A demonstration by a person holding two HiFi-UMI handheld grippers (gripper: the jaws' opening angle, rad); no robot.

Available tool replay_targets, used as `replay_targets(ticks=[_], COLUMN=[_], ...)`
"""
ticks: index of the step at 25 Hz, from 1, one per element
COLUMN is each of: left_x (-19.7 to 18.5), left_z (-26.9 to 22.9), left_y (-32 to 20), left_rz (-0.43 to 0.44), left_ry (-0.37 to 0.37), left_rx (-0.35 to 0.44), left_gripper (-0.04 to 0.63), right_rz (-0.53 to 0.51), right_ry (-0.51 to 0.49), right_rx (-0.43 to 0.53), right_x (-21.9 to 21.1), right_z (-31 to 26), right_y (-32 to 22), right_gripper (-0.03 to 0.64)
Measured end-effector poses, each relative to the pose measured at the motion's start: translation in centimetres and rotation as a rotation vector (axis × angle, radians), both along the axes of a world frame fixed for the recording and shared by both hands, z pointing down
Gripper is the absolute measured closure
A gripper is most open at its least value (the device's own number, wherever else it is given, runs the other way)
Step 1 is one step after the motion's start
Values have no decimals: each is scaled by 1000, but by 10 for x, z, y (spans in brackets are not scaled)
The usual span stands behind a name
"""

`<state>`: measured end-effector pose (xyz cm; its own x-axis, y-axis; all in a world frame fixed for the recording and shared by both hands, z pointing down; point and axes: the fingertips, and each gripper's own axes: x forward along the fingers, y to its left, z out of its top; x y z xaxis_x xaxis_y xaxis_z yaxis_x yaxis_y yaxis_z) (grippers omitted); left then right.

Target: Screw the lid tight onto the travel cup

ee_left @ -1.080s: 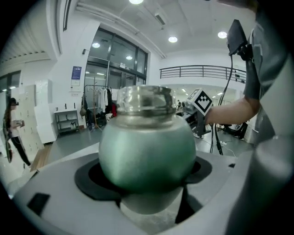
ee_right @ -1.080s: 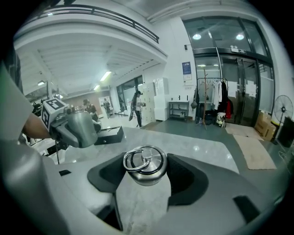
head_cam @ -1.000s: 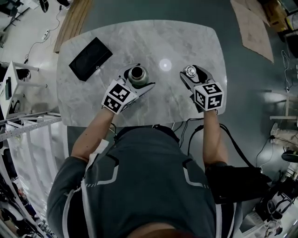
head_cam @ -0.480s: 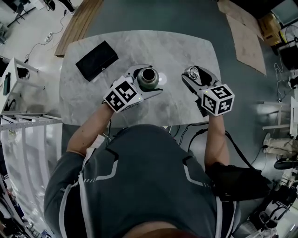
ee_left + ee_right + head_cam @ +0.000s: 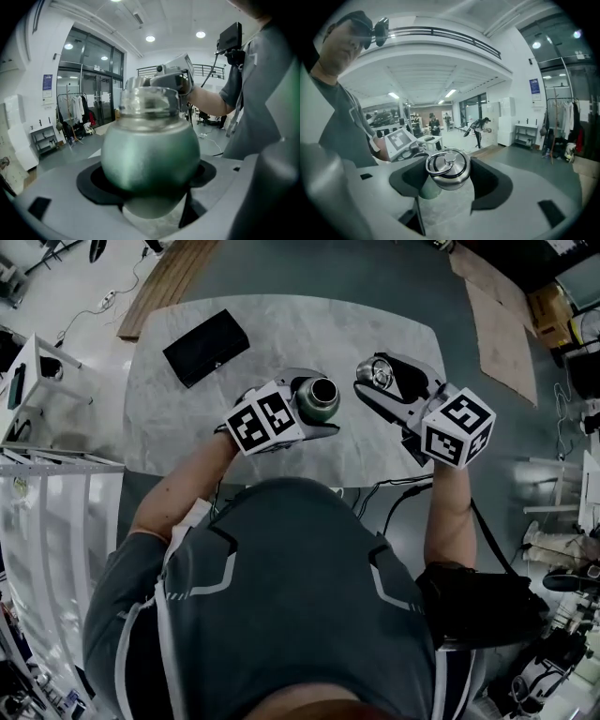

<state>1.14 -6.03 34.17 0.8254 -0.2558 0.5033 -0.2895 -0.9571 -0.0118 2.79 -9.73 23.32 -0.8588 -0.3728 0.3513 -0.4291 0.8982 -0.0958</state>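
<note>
Cup and lid held apart above the desk (image 5: 309, 329), before joining. The left gripper (image 5: 317, 405) has its jaws closed on the round green belly of the cup (image 5: 321, 393); the grip sits low, so the clear neck (image 5: 149, 105) and the open mouth stay free to take the lid. The cup stands upright near the middle of the desk's near edge; whether its base rests on the desk or hangs just above it cannot be told. The right gripper (image 5: 384, 381) has its jaws spread wide yet pressed on both sides of the steel lid (image 5: 380, 371); holding it by the rim leaves the ring (image 5: 440, 161) on top untouched and should let a turn of the wrist turn the lid. The lid is to the right of the cup, near it but not touching, level with its mouth or a little higher. A black case (image 5: 206, 346) lies toward the desk's far left corner, well clear of both. Judged from this: the lid is not yet on; the next move calls for setting it square over the mouth, since a tilted start would likely jam the thread.
</note>
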Motion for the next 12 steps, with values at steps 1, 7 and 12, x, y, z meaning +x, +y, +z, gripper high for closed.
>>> replay_targets(ticks=[1, 7, 12], left_x=[1, 8, 16], left_z=[-1, -10, -15], left_y=[1, 11, 28], left_rz=[-1, 49, 113], left_ry=[1, 3, -29], left_rx=[-5, -44, -55], left_gripper=[198, 198, 198], right_rz=[-33, -235, -410], right_ry=[-3, 22, 71], right_rx=[3, 21, 24], right_x=[-5, -36, -52], right_z=[-5, -22, -25], right_y=[4, 31, 60], right_gripper=[325, 325, 325])
